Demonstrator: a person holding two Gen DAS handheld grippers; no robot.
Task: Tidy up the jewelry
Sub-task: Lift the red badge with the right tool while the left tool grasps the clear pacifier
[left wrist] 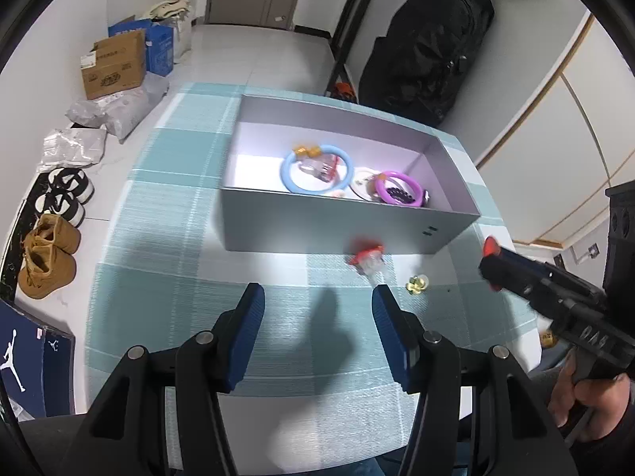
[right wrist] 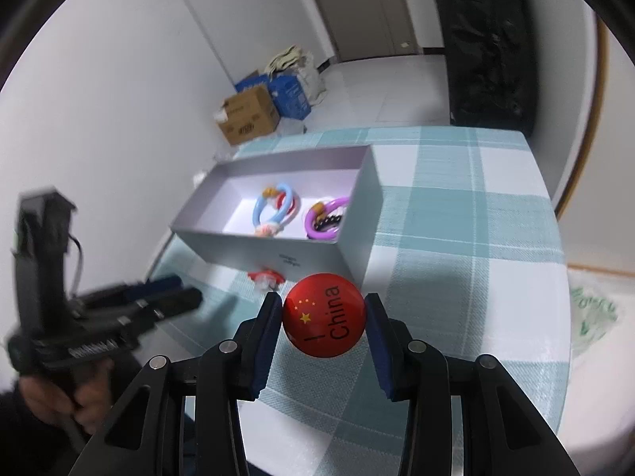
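Between my right gripper's blue pads sits a red round badge with yellow stars and "China" printed on it; both pads press its edges, jaws roughly a third open, firm grip. Badge is held above the checked tablecloth, just in front of the grey box's near wall. Right gripper points down at a slant toward the box.

Inside the box: a blue bangle, a purple bangle with dark beads, a few small bits I can't resolve. Outside, on the cloth by the near wall: a red-and-clear hair clip and a small gold piece beside it.

Left gripper hangs over bare cloth, angled steeply down, jaws about half open with nothing between them. From the left camera I see my right hand wrapped around the other gripper's handle at the right edge; from the right camera, my left hand on its handle at lower left, blurred.
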